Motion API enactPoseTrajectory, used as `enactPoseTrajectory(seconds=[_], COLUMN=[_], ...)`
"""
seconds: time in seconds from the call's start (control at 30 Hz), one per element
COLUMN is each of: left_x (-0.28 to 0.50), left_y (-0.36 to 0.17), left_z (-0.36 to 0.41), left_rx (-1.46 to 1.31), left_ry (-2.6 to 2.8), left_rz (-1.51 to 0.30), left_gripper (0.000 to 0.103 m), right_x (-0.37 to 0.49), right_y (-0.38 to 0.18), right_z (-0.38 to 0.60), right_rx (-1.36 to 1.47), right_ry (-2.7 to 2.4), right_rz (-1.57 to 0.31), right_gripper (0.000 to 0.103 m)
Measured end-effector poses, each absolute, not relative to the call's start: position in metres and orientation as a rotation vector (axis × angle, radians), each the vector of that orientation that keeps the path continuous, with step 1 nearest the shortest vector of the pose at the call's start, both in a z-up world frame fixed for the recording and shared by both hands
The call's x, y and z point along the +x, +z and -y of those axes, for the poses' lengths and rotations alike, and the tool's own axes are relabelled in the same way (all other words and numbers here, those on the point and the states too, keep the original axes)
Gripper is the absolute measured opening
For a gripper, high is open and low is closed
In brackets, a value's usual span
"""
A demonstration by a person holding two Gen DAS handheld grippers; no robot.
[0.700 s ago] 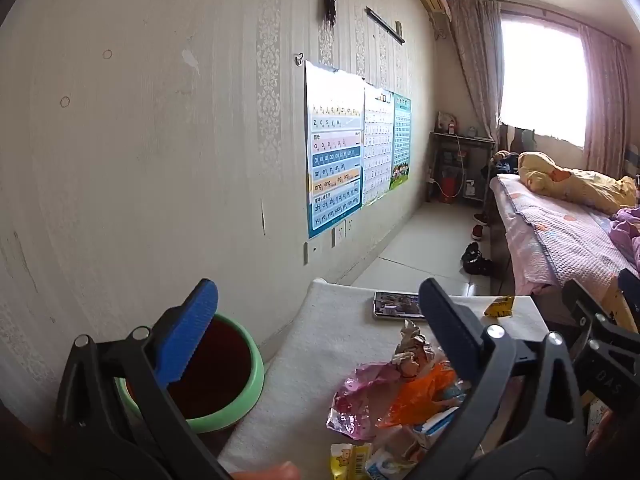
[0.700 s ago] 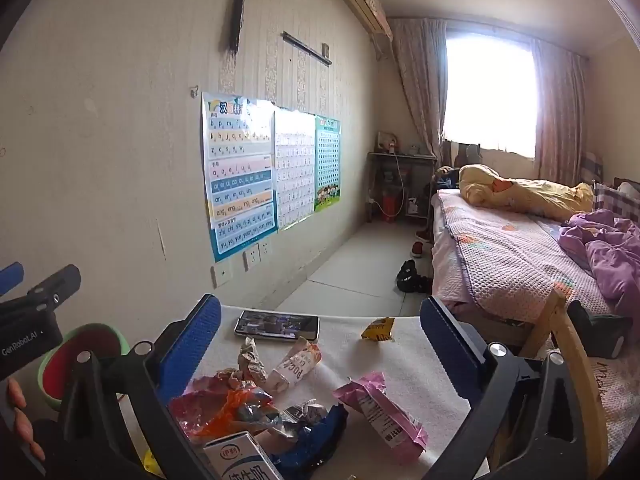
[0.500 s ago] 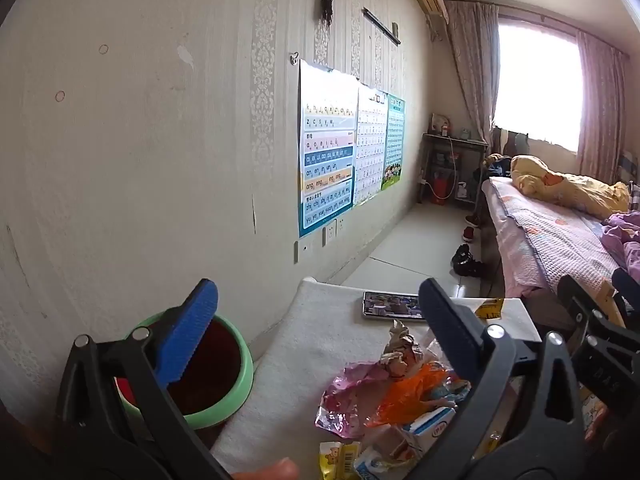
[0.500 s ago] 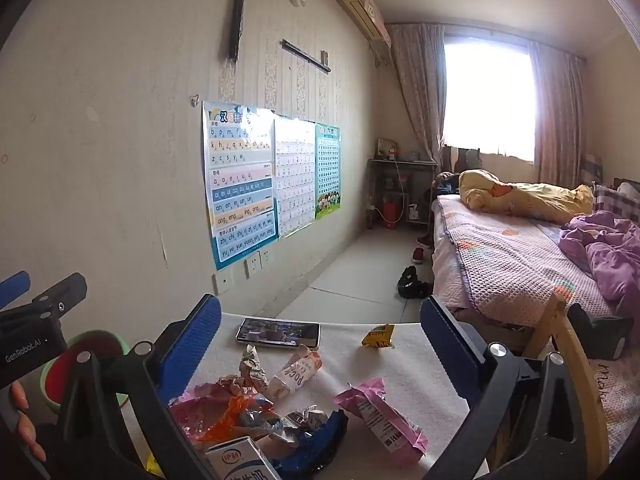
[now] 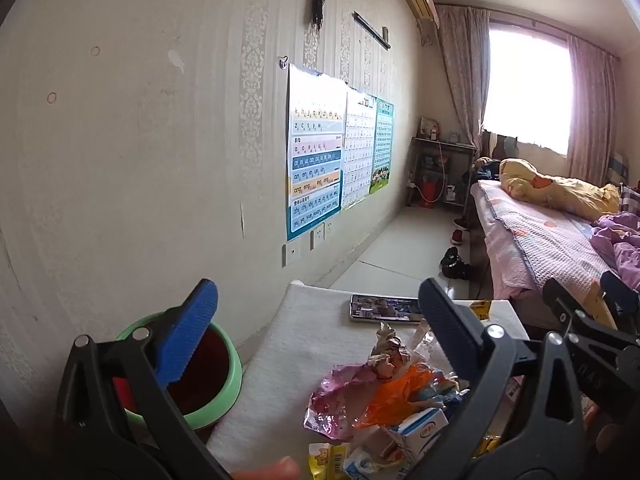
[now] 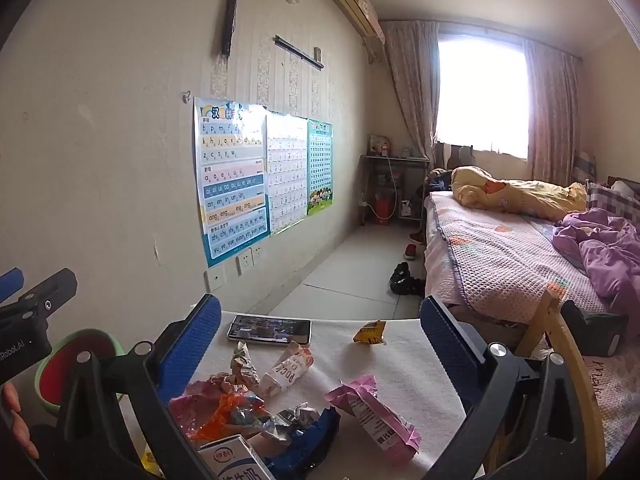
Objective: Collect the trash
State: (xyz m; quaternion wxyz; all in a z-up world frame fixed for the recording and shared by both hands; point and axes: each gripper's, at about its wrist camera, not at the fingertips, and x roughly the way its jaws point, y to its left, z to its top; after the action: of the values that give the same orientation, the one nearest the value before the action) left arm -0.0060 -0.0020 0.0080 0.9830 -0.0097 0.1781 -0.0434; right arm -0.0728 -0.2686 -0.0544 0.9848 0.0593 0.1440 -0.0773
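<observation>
A heap of trash lies on the white-covered table (image 6: 412,364): a pink wrapper (image 6: 376,412), an orange wrapper (image 6: 224,408), a blue wrapper (image 6: 308,444), a milk carton (image 6: 232,460), a Pocky packet (image 6: 288,368) and a small yellow packet (image 6: 370,332). The heap also shows in the left wrist view (image 5: 384,400). A green-rimmed bin (image 5: 200,372) stands left of the table by the wall. My left gripper (image 5: 316,332) is open and empty, above the table's left part beside the bin. My right gripper (image 6: 320,344) is open and empty, above the heap.
A phone (image 6: 270,330) lies at the table's far edge. The wall with posters (image 6: 232,184) runs along the left. A bed (image 6: 520,256) stands at the right, with shoes (image 6: 404,278) on the floor beside it. A wooden chair back (image 6: 560,344) is at the table's right.
Both grippers have risen and tilted up a little; the table, trash and bin sit lower in both views. Both stay open and empty.
</observation>
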Motion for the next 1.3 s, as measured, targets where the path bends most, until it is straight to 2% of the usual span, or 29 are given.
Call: enactPoseTrajectory(seconds=[1.3], left_x=[-0.0060], left_y=[0.0051], left_z=[-0.0025], left_rx=[-0.057], left_ry=[-0.087], left_rz=[-0.362], left_gripper=[0.099], right_x=[-0.0771], right_y=[-0.0462], right_z=[0.2674], right_rx=[0.086], right_ry=[-0.163], right_rz=[-0.298], right_gripper=[0.096])
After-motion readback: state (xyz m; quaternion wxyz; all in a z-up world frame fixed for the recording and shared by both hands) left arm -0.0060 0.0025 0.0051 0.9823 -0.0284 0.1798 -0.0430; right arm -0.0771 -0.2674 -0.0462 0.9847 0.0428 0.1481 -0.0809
